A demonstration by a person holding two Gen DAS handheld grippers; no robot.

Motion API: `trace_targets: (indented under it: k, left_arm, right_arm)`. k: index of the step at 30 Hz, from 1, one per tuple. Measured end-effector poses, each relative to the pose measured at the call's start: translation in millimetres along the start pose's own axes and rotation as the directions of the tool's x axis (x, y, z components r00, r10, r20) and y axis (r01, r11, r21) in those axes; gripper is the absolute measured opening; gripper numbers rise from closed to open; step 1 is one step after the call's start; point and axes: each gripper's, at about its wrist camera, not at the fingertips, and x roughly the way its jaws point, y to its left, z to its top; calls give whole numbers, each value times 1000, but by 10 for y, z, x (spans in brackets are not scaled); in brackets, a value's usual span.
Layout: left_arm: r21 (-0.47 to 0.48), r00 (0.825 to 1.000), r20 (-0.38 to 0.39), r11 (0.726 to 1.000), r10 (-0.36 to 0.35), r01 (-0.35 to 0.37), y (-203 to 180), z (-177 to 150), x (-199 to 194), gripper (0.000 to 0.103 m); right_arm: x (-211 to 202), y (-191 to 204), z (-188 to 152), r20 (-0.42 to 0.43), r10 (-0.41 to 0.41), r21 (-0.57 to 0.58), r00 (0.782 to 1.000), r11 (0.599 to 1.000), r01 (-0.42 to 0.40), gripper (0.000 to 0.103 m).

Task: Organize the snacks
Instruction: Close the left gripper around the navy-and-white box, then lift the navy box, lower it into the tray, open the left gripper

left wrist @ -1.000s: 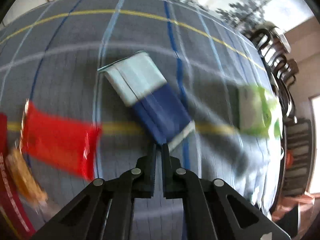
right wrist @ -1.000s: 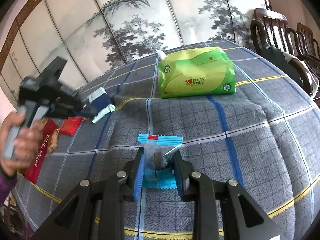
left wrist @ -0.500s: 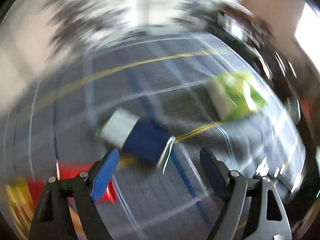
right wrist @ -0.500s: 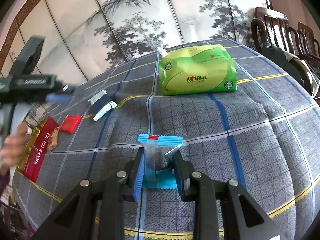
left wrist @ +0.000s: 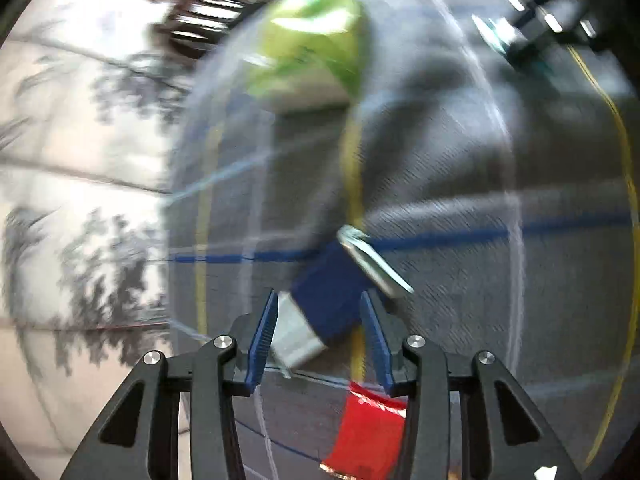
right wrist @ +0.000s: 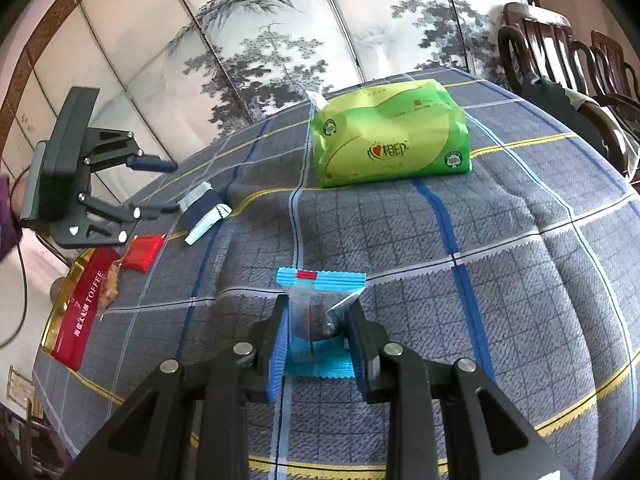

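Between the left gripper (left wrist: 318, 322), seemingly a blurred navy packet (left wrist: 332, 300).

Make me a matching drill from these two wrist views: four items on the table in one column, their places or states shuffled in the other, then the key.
Column one:
1. blue-edged clear packet
2. navy and white packet
3. green tissue pack
4. red toffee box

Column two:
A. at the table's left edge
B. far side of the table, nothing touching it
C. between the fingers of the right claw
D. in front of the open left claw, lying on the cloth

Pairs: 1-C, 2-D, 3-B, 4-A
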Motion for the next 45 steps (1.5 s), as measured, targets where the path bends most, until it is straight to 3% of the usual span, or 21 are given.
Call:
trace_targets:
  k: [2, 4, 8, 11, 12, 13, 14, 16, 18, 21, 24, 27, 29, 30, 31, 32, 33, 34, 36, 41, 45]
  left_arm:
    - [73, 997, -24, 995, -71, 72, -35, 14, 48, 33]
    - [148, 999, -6, 987, -54, 54, -30, -15, 69, 33]
    - [148, 996, -19, 985, -84, 86, 135, -22, 274, 34]
    - [172, 994, 55, 981, -97, 86, 176, 7, 304, 35]
    - [183, 992, 72, 979, -103, 88, 215, 15, 325, 46]
    - [190, 992, 71, 978, -107, 92, 243, 22, 354, 76]
    - [196, 992, 55, 976, -110, 97, 255, 31, 387, 87]
    - [202, 994, 34, 974, -109, 100, 312, 42, 465, 69]
    - [221, 993, 36, 970, -116, 105, 323, 46, 477, 66]
    - [239, 994, 70, 969, -82, 63, 340, 36, 529, 88]
    - [201, 992, 81, 976, -100, 83, 433, 36, 579, 94]
    - [215, 991, 120, 976, -64, 37, 413, 20, 574, 103]
    - [175, 992, 97, 983, -79, 61, 456, 47, 599, 103]
    - [99, 990, 45, 987, -130, 125, 545, 76, 647, 99]
    - [-53, 969, -22, 968, -246, 245, 727, 100, 747, 90]
    - [-194, 939, -46, 925, -340, 325, 875, 86, 835, 85]
    - [-379, 895, -14, 831, -445, 407, 1020, 7, 909, 70]
    - [-430, 890, 23, 800, -455, 419, 1025, -46, 884, 61]
    - [-436, 915, 49, 816, -400, 380, 924, -82, 774, 53]
    - [-467, 935, 77, 816, -345, 340, 453, -31, 448, 50]
    - [-532, 942, 149, 779, -301, 333, 27, 65, 16, 49]
  right_arm:
    - [10, 4, -2, -4, -7, 2, 1000, 1000, 7, 29]
    - [21, 3, -3, -7, -12, 6, 1000, 1000, 12, 29]
    - [60, -4, 0, -24, -11, 14, 1000, 1000, 12, 29]
    - [61, 1, -11, -24, -13, 13, 1000, 1000, 14, 29]
    - [60, -3, -13, -24, -12, 16, 1000, 1000, 13, 29]
    - [60, -7, -13, -23, -12, 19, 1000, 1000, 12, 29]
    - [58, -8, -14, -23, -13, 18, 1000, 1000, 14, 29]
    - [62, -4, -10, -24, -13, 17, 1000, 1000, 14, 30]
    - [65, 4, -14, -25, -12, 15, 1000, 1000, 12, 30]
    - [66, -2, -15, -26, -7, 15, 1000, 1000, 7, 30]
    - [60, -14, -18, -26, -2, 16, 1000, 1000, 2, 31]
    - [66, 2, -24, -27, 4, 8, 1000, 1000, -4, 35]
    - [68, 6, -23, -26, 6, 12, 1000, 1000, -6, 35]
    - [70, 3, -24, -26, 8, 14, 1000, 1000, -8, 35]
    - [66, -2, -20, -25, 10, 15, 1000, 1000, -10, 35]
    - [66, -5, -22, -25, 11, 17, 1000, 1000, -11, 35]
    - [66, -6, -20, -24, 11, 18, 1000, 1000, -10, 35]
    - [67, -4, -22, -25, 10, 18, 1000, 1000, -9, 35]
    - [69, -5, -23, -24, 9, 18, 1000, 1000, -9, 35]
    - [66, -30, -15, -22, 20, 31, 1000, 999, -19, 35]
    - [57, -59, -10, -19, 23, 42, 1000, 999, -22, 35]
